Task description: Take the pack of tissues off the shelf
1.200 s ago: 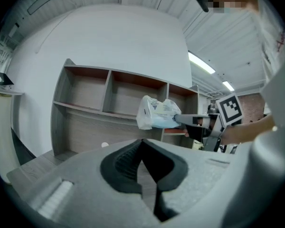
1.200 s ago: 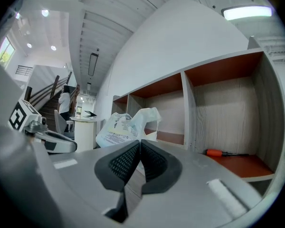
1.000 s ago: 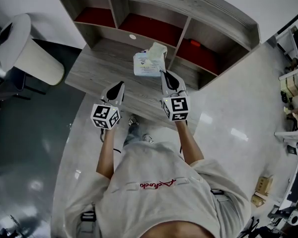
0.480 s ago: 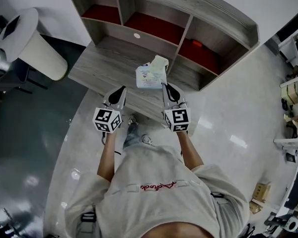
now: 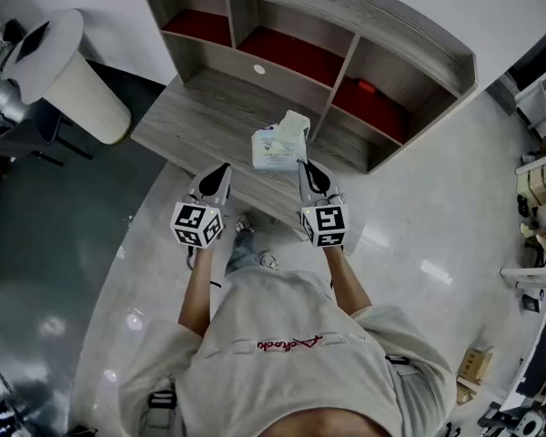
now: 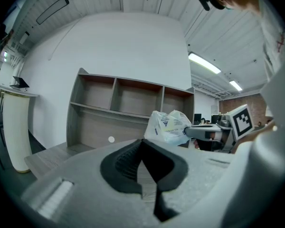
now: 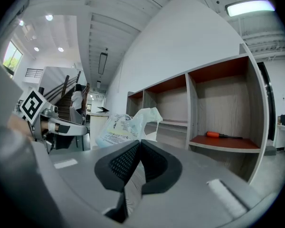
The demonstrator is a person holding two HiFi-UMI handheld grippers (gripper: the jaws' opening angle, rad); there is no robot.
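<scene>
Currently, the right gripper (image 5: 307,166) is clenched, its jaws pressed together on the plastic wrapper of the pack of tissues (image 5: 278,146). The right gripper view confirms this: the dark pads meet at the tip, and the pack of tissues (image 7: 119,130) sits directly above them with a loose flap of wrapper standing up. The pack is outside the shelf compartments. It is held over the front part of the desk (image 5: 196,126), in line with the divider between the middle and right compartments. From the left gripper view it appears raised off the desk surface, at the tip of the right gripper.

The left gripper (image 5: 222,168) is level with the right one and well apart from the pack. Its jaws are closed on each other with nothing between them. Each gripper carries a marker cube (image 5: 197,224) at its rear, next to the person's hand.

Beyond the pack stands the shelf (image 5: 382,18), a grey wood unit with three compartments that have red floors. An orange-handled screwdriver (image 7: 222,135) lies in the right compartment. A white cylindrical stand (image 5: 73,80) is positioned off the left end of the desk.
</scene>
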